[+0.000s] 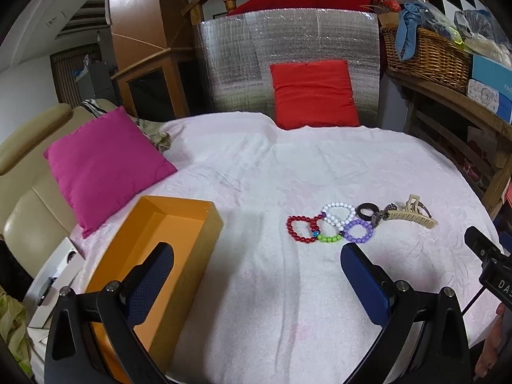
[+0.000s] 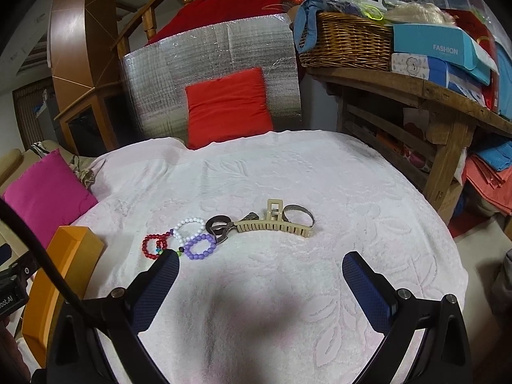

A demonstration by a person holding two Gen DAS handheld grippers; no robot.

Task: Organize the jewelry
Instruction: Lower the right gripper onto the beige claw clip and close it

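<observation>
A row of jewelry lies on the white towel (image 1: pixel 256 176): a red bead bracelet (image 1: pixel 301 228), a white bead bracelet (image 1: pixel 338 212), a purple bead bracelet (image 1: pixel 359 231), a strand of green beads (image 1: pixel 329 239), a black ring (image 1: pixel 367 211) and a beige hair claw (image 1: pixel 412 215). An open orange box (image 1: pixel 166 224) stands at the left. My left gripper (image 1: pixel 256 256) is open, nearer than the beads, its left finger over the box. My right gripper (image 2: pixel 260 264) is open just short of the purple bracelet (image 2: pixel 201 247) and the hair claw (image 2: pixel 275 222).
A pink cushion (image 1: pixel 102 163) lies at the towel's left edge, a red cushion (image 1: pixel 315 94) at the back against a silver foil panel (image 1: pixel 288 48). A wooden shelf (image 2: pixel 416 96) with a wicker basket (image 2: pixel 348 40) and boxes stands on the right.
</observation>
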